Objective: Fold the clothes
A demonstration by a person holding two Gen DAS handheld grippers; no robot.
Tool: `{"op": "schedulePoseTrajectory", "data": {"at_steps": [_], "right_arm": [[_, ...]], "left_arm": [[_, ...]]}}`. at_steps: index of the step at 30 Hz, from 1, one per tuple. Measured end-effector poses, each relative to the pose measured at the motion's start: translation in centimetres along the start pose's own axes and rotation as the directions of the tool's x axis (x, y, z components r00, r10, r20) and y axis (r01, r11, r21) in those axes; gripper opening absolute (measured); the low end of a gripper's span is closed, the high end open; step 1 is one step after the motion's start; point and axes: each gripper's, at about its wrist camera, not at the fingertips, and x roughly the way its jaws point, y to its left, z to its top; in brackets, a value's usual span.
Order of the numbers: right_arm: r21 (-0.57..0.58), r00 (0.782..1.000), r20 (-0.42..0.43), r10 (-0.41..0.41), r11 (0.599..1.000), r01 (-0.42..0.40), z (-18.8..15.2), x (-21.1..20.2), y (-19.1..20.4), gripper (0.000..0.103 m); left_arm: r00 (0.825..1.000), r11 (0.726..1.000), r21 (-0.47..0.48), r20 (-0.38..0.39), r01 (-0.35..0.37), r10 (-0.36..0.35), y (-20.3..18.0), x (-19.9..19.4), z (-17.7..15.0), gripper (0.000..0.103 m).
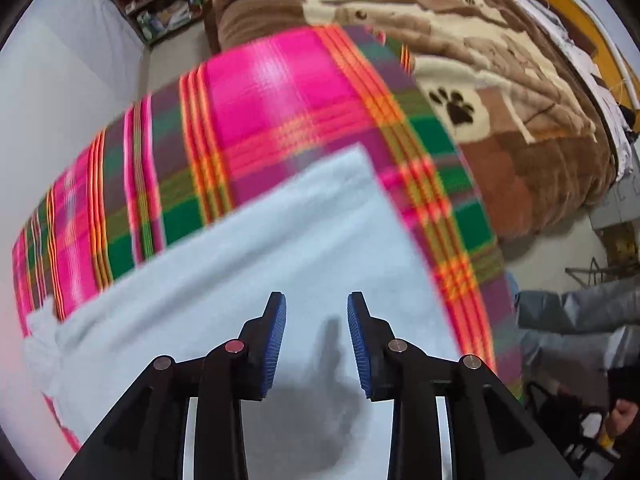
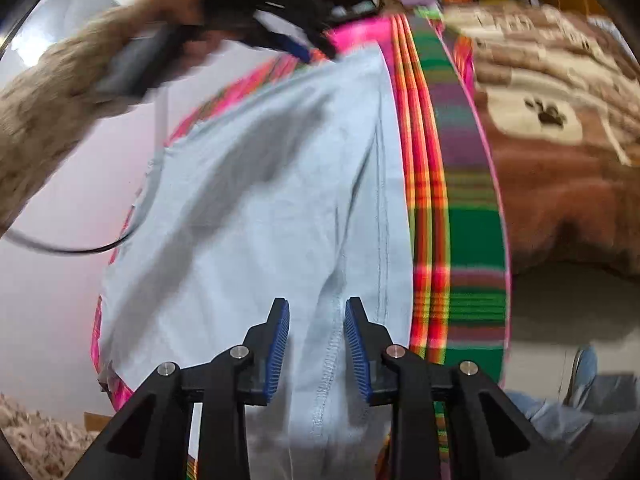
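Setting: bedroom, with a plaid cloth (image 1: 280, 120) in pink, green and orange spread over a raised surface, possibly a bench; what lies under it cannot be told.
Garment: one pale blue garment (image 1: 248, 264) lies flat on the plaid cloth, its stitched hem (image 2: 326, 364) running away from the right wrist camera.
Long axis: in the right wrist view it runs from near the camera toward the far left hand-held gripper (image 2: 316, 50).
Left hand-held gripper (image 1: 316, 344): points straight down over the garment, jaws parted, nothing between the pads, its shadow on the fabric below.
Right hand-held gripper (image 2: 317, 350): angled down at the near end, jaws parted astride the hem, pads not pressing on it.
Key relation: each hand-held gripper sits at one end of the garment; neither has hold, so the next fold probably needs a fresh grip.
Count: one garment, one plaid cloth, two hand-held grippers.
Surroundings: brown paw-print blanket (image 1: 500, 92) on a bed beyond; shelves (image 1: 160, 4) far back.
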Motion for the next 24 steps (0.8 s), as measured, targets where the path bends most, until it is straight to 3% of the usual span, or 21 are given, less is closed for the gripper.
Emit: {"op": "schedulePoseTrajectory", "data": {"at_steps": [2, 4, 6, 16, 24], "right_arm": [[0.001, 1.000, -0.004, -0.022, 1.000, 0.022, -0.2, 0.2, 0.1, 0.028], [-0.004, 0.999, 0.007, -0.051, 0.999, 0.051, -0.4, 0.0, 0.2, 0.003], [0.001, 0.997, 0.017, -0.081, 0.997, 0.081, -0.3, -0.5, -0.1, 0.002], [0.144, 0.999, -0.025, -0.043, 0.989, 0.046, -1.7, -1.4, -2.5, 0.002], [0.136, 0.998, -0.040, -0.053, 0.989, 0.058, -0.9, -1.0, -2.3, 0.002]], "left_arm": [[1.000, 1.000, -0.001, -0.018, 0.005, -0.005, 0.4, 0.1, -1.3, 0.033], [0.999, 1.000, -0.012, -0.029, 0.023, -0.024, 0.5, 0.3, -2.2, 0.033], [0.999, 0.999, -0.009, -0.033, 0.037, -0.037, 0.0, 0.6, -2.9, 0.033], [0.995, 0.996, -0.014, -0.039, 0.093, -0.093, -2.8, 2.6, -4.0, 0.033], [0.988, 0.985, -0.082, -0.019, 0.153, -0.155, -2.9, 2.8, -3.4, 0.034]]}}
